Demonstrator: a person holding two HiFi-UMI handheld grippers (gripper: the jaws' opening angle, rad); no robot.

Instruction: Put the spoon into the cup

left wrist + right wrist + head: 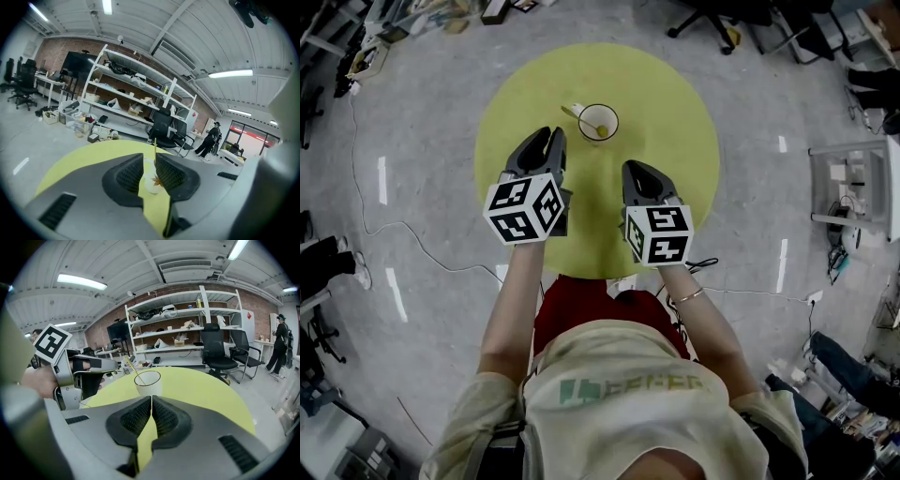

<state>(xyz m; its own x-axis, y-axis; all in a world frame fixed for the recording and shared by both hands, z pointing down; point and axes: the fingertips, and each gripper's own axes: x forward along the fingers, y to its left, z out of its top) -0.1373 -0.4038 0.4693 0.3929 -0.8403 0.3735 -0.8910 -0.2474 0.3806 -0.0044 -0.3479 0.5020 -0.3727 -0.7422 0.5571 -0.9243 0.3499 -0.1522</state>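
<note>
A white cup (598, 123) stands at the far side of the round yellow table (675, 122). The gold spoon (574, 113) sits in it, its handle leaning out to the left. My left gripper (546, 139) hovers just short of the cup, jaws a little apart and empty. In the left gripper view the cup (152, 182) and spoon handle (155, 146) show through that gap. My right gripper (636, 170) is shut on nothing, nearer to me and right of the cup. In the right gripper view the cup (149, 383) and spoon (131, 367) lie ahead, with the left gripper (110, 365) to their left.
Grey floor surrounds the table, with a cable (403, 230) trailing at the left. White shelving (126, 101) and black office chairs (218, 355) stand beyond the table. A person (207, 139) stands far off. A white cart (862, 183) is at the right.
</note>
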